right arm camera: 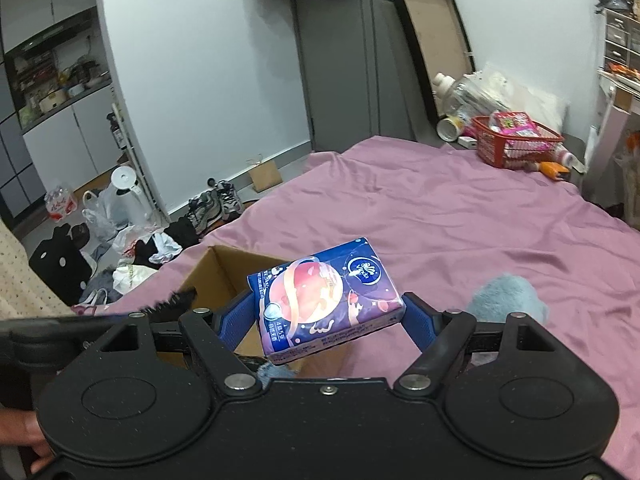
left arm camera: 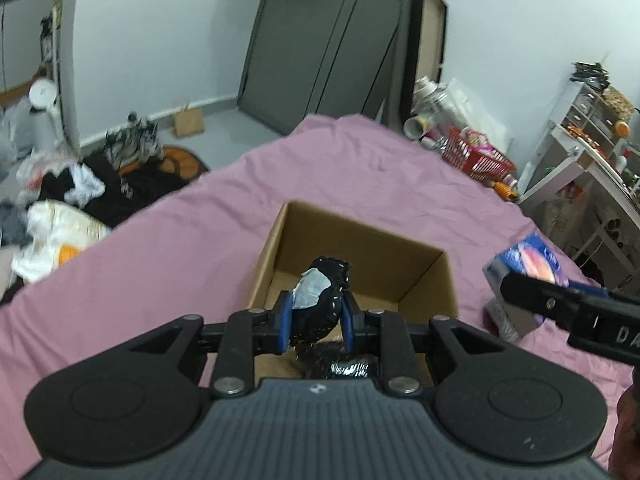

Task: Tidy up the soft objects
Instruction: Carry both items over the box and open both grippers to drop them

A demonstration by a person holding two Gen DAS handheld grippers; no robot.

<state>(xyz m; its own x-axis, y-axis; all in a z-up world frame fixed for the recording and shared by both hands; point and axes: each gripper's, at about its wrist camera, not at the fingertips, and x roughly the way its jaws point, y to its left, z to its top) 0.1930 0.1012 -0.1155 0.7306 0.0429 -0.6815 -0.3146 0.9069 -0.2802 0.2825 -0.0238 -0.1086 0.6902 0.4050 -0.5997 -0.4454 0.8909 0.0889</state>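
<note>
An open cardboard box (left arm camera: 424, 280) sits on the pink bed sheet (left arm camera: 340, 176). Over its near end my left gripper (left arm camera: 314, 320) is shut on a shiny black bundle with a white patch (left arm camera: 320, 304). Another black item (left arm camera: 340, 362) lies inside the box just below it. My right gripper (right arm camera: 328, 320) is shut on a blue tissue pack (right arm camera: 324, 300) with a planet print, held above the sheet at the box's (right arm camera: 218, 272) right side. The same tissue pack (left arm camera: 524, 264) shows at the right in the left wrist view. A light blue fluffy thing (right arm camera: 508, 296) rests on the sheet (right arm camera: 440, 216).
A red basket (right arm camera: 516, 140) with packets, bottles and a tube stand at the bed's far right corner. Clothes, bags and shoes (right arm camera: 216, 200) litter the floor left of the bed. A grey door (left arm camera: 316, 40) is beyond. A hand (right arm camera: 28, 432) shows at the lower left.
</note>
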